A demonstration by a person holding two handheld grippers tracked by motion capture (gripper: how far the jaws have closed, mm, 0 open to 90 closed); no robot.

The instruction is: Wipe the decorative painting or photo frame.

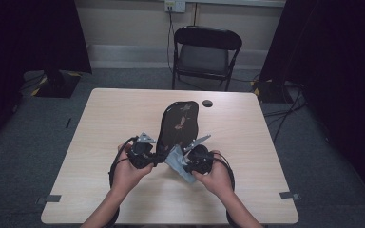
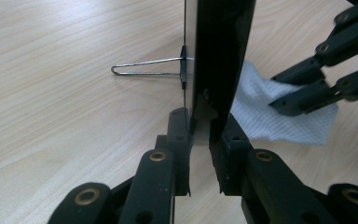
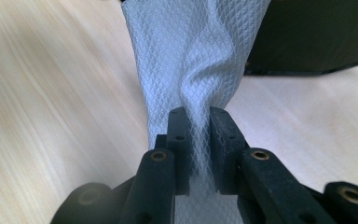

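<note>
A black glossy, rounded panel [image 1: 178, 123] stands on edge on the table, tilted away from the person. A thin wire stand [image 2: 144, 67] sticks out of its back. My left gripper [image 1: 158, 159] is shut on the panel's lower edge [image 2: 219, 51], one jaw on each face [image 2: 203, 126]. My right gripper [image 1: 184, 160] is shut on a white waffle-weave cloth [image 3: 196, 51], which bunches between its jaws [image 3: 196, 126]. The cloth [image 1: 177, 164] hangs against the panel's near face, low down. In the left gripper view the cloth [image 2: 270, 116] and the right gripper [image 2: 274, 92] lie just beyond the panel.
The light wooden table [image 1: 114, 114] has a small black round cap [image 1: 207, 103] near its far edge. A black folding chair [image 1: 204, 54] stands behind the table. Cables run across the grey floor at both sides.
</note>
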